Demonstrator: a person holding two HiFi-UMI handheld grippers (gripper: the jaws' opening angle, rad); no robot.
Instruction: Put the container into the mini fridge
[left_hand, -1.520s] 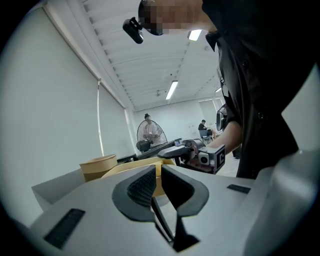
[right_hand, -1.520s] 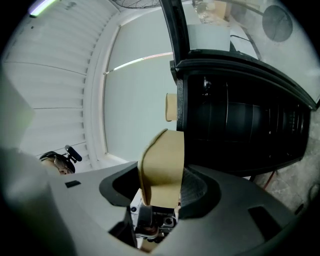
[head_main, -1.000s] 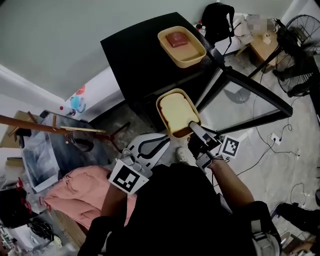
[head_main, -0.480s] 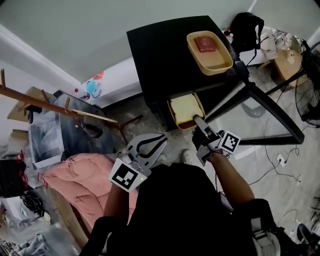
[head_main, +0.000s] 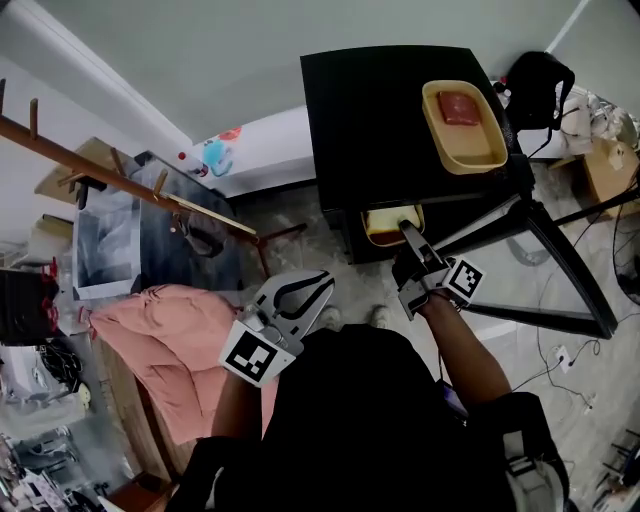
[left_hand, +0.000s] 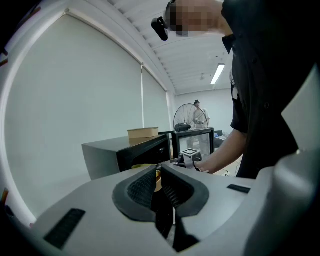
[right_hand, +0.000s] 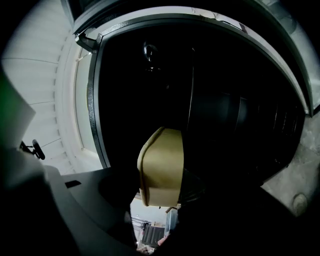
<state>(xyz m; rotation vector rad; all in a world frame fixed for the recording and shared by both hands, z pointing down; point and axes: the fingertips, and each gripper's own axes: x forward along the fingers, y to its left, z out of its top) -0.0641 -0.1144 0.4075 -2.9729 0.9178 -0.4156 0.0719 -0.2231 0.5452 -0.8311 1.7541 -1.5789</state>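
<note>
Head view: the right gripper (head_main: 408, 232) is gripping the near end of the lidded tan container (head_main: 392, 222), its jaws standing well apart because they are clamped across the box's rim. It is holding the container at the mouth of the black mini fridge (head_main: 370, 130), with the far end passing in under the fridge's top edge. The fridge door (head_main: 565, 256) is standing swung wide to the fridge's right, leaving the opening free for the load. In the right gripper view the container (right_hand: 161, 167) is pointing straight into the dark cavity of the fridge, a low, end-first carry that probably suits sliding it onto the floor or a shelf inside. A second, open tan container (head_main: 465, 125) holding something red is resting on top of the fridge, apart from the work. The left gripper (head_main: 315, 288) is waiting in front of the fridge, close to the person's body, its jaws pressed together on nothing, as the left gripper view confirms (left_hand: 157, 180); it appears to have no part in this step.
</note>
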